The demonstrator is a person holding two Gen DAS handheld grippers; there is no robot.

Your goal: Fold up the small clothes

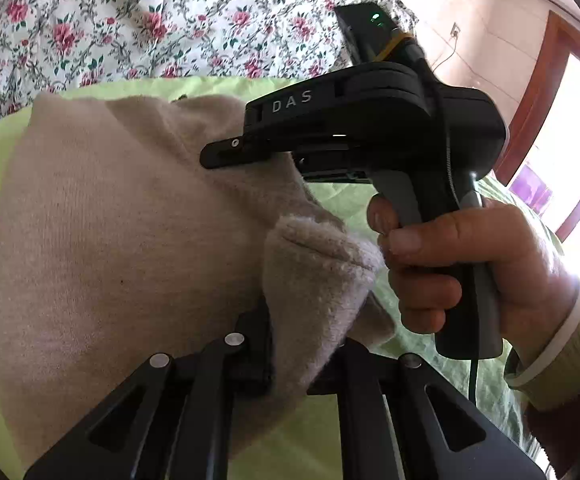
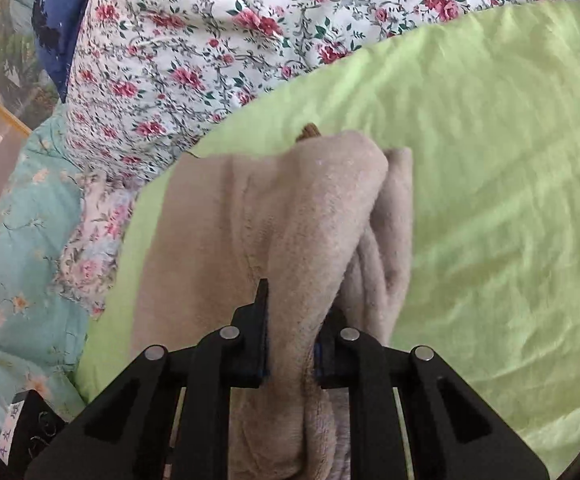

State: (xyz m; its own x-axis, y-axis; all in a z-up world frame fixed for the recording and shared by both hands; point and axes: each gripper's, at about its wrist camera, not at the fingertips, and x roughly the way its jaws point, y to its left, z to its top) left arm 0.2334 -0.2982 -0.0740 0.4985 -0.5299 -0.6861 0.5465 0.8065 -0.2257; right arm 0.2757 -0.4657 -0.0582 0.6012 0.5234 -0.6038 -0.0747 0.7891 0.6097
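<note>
Nearest the left wrist camera, the left gripper (image 1: 290, 344) has its jaws drawn almost together on a fleecy edge of the beige garment (image 1: 122, 232), the cloth bunched up between the pads with its fuzzy inner side turned outward. Just beyond that pinch, the broad smooth panel of the garment rises and drapes away, and across it the right gripper (image 1: 226, 152) comes in from the side, held by the person's right hand (image 1: 449, 264); in its own view the right gripper (image 2: 290, 344) is likewise closed on a thick ridge of the same garment (image 2: 290, 216), the cloth filling the narrow gap between the jaws. With both claws clamped on one piece and part of the cloth lifted off the bedding, I judge the fold to be mid-way: one edge looks gathered and ready to carry over, and at the garment's far side layers already lie doubled, but the piece is not yet flat or squared. Laying it down, smoothing and any further fold seem left to do. The garment rests on the green sheet (image 2: 489, 160), which spreads out around and behind it. Farther back from the garment lies a floral quilt (image 2: 194, 60), with a teal floral blanket (image 2: 22, 240) beside it. No basket, box or other container shows in either view, so nothing can be said of contents.
</note>
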